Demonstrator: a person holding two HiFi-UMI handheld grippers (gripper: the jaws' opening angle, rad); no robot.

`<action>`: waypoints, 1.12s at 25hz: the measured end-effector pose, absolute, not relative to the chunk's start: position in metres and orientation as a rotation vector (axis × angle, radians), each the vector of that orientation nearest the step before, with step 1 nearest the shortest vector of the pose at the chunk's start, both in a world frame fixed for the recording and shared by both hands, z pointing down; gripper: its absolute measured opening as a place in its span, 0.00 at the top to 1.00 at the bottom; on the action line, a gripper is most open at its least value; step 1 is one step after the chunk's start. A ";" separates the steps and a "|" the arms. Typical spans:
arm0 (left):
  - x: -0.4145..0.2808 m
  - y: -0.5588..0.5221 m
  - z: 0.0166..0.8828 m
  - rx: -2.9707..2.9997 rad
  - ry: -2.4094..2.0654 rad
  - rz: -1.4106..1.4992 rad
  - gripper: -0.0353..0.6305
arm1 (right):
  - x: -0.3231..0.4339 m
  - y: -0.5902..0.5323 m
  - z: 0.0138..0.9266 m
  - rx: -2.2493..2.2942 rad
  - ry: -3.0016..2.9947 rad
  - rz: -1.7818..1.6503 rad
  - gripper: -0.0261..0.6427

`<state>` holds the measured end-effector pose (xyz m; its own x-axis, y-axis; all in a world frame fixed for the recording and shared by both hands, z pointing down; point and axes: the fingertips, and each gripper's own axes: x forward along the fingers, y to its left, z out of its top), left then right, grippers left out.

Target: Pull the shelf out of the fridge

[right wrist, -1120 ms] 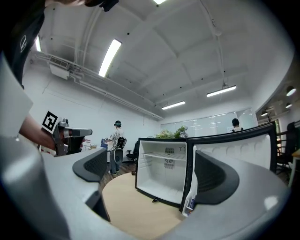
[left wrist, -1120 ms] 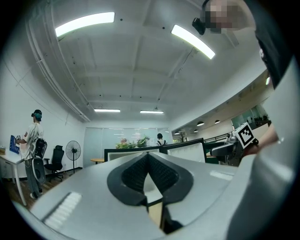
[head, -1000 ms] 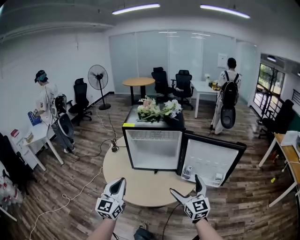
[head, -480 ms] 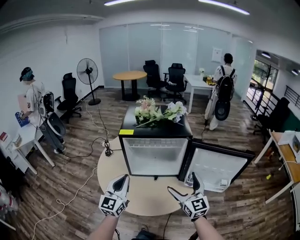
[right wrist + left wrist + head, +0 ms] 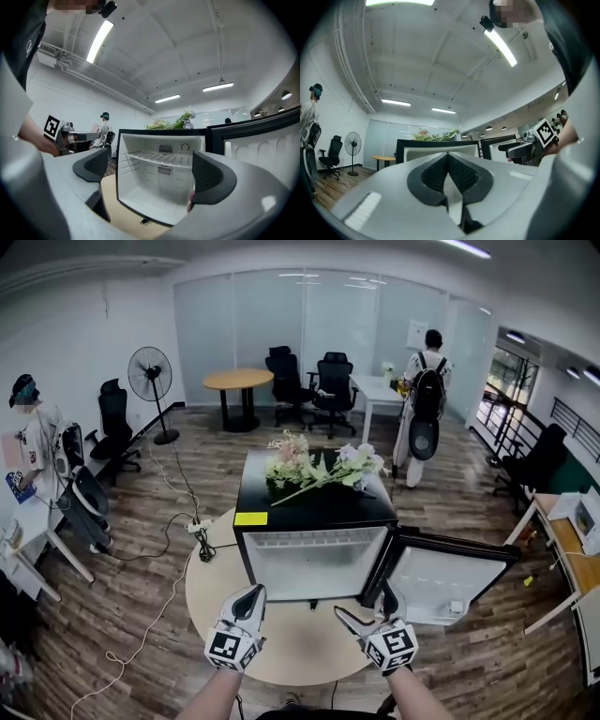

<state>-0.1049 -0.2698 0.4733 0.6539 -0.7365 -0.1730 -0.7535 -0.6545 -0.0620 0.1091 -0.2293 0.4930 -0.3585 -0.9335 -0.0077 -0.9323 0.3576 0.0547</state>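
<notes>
- Head view: the fridge [image 5: 314, 521] interior washes out to white, so the shelf [image 5: 159, 158] can't be picked out there.
- Bits in the open door [image 5: 436, 568]'s lower bin, too small to name.
- Left gripper view: the pressed-together jaws of the left gripper [image 5: 448, 157] block the fridge's lower half.
- The round table [image 5: 214, 592]'s far edge vanishes behind the fridge.

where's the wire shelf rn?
In the right gripper view, the white wire shelf sits inside the open black mini fridge, upper half, just below the round dial on its back wall.
</notes>
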 end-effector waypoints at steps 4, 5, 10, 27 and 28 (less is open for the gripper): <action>-0.110 -0.296 0.478 -2.754 1.224 0.217 0.95 | 0.103 -0.253 0.494 1.803 -2.574 -0.060 0.10; -0.110 -0.302 0.478 -2.758 1.217 0.222 0.95 | 0.102 -0.258 0.496 1.807 -2.569 -0.058 0.10; -0.112 -0.325 0.478 -2.770 1.186 0.241 0.95 | 0.095 -0.282 0.496 1.818 -2.551 -0.058 0.11; -0.100 -0.347 0.472 -2.701 1.281 0.262 0.95 | 0.102 -0.341 0.511 1.762 -2.677 0.160 0.16; -0.100 -0.348 0.471 -2.697 1.294 0.261 0.95 | 0.102 -0.345 0.515 1.764 -2.700 0.231 0.17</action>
